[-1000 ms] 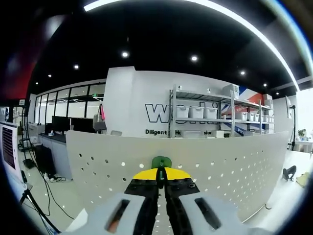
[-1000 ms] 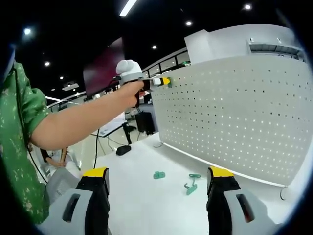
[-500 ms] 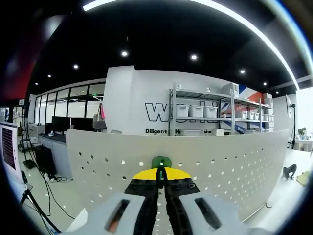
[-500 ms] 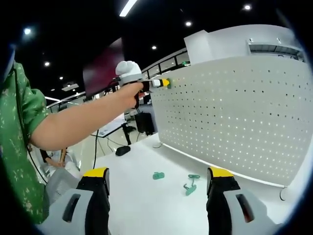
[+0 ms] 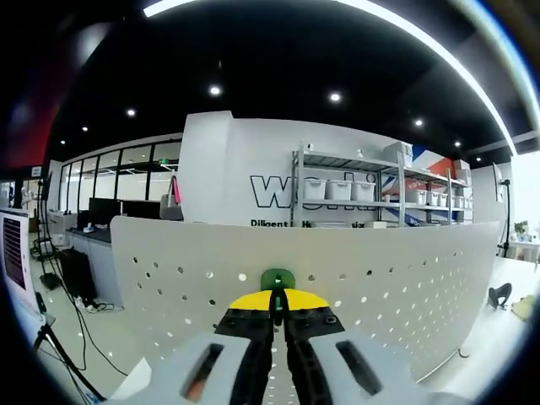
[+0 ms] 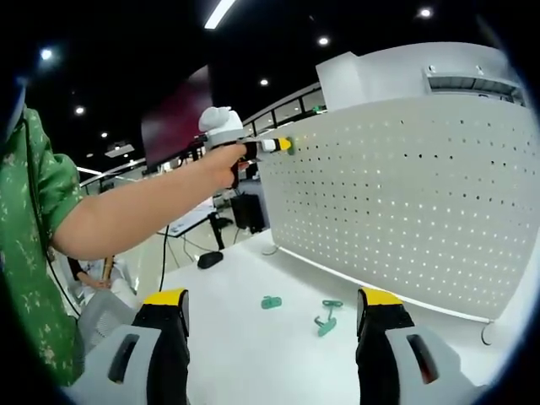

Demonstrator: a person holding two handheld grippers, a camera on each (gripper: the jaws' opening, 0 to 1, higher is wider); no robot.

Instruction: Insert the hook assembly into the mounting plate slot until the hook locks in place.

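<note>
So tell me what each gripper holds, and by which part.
The left gripper pinches a green hook by its base, against the pegboard. The right gripper holds nothing.

left gripper view pressed close, facing the pegboard (image 5: 380,278) top, right gripper view farther back, seeing it obliquely (image 6: 405,194)

White pegboard (image 6: 405,194) is standing upright along the table's (image 6: 253,354) far edge, blocking passage beyond. Left gripper (image 5: 277,297) is pressing against its upper edge. Two green hooks (image 6: 325,316) are lying mid-table; bare tabletop is lying open between the right gripper (image 6: 270,337) jaws.
</note>
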